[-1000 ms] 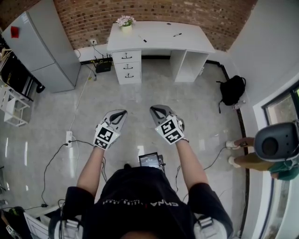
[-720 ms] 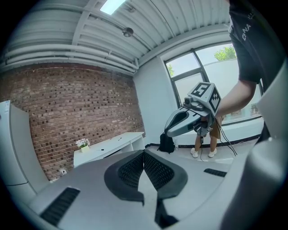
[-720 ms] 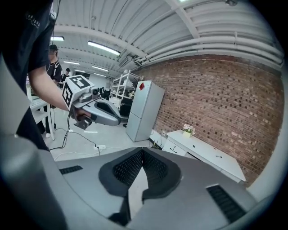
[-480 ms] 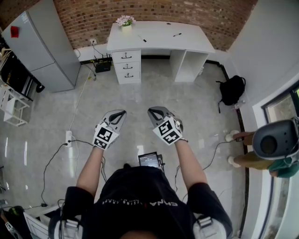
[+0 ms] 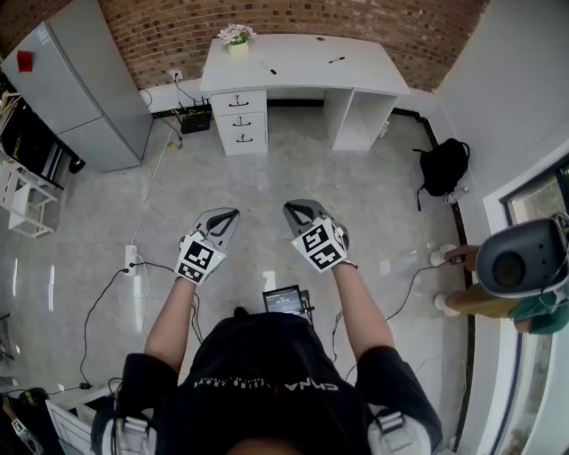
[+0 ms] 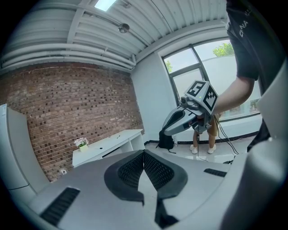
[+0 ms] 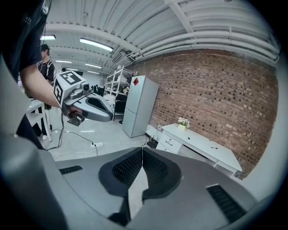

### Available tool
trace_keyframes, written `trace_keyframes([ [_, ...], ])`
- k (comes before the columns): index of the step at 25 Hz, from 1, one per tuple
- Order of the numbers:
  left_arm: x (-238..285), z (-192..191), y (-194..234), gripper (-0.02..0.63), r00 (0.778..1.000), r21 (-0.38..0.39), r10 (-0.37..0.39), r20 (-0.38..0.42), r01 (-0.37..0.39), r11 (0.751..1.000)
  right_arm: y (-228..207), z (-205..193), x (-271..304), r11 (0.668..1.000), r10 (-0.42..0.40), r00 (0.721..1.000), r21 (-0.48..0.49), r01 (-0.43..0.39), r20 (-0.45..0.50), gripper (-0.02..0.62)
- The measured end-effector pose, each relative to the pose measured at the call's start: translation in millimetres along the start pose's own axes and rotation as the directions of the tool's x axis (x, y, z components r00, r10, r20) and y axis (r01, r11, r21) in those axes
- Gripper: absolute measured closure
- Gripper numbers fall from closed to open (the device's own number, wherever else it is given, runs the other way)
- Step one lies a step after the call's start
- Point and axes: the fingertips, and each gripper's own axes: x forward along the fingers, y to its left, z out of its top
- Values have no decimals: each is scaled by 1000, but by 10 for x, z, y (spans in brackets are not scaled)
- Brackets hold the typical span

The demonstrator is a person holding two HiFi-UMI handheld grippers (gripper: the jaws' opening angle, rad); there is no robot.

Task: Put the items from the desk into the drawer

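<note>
We hold left gripper (image 5: 233, 214) and right gripper (image 5: 290, 208) with jaws clenched on nothing; well ahead, two small dark items (image 5: 272, 70) lie on the worktop (image 5: 302, 78) above shut drawers (image 5: 240, 120); backpack (image 5: 442, 167) by the right wall.

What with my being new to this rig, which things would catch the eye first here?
The left gripper and right gripper are held out side by side at centre, both shut and empty. Beyond them a white desk stands against the brick wall, with a flower pot at its left end and its drawers closed. A black backpack lies by the right wall.
</note>
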Motion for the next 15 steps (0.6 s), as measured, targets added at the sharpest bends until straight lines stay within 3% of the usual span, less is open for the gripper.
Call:
trace_keyframes([
  [9,345,70,-82,595,999,-4,41,-34,-41,999,-404,-229,-84,995,40,998,93,-45,48,580],
  [15,572,-60,-82,595,997,-38,32,-71,-35,999,-569,-433,20,993,58,998,104,-61,32,580],
])
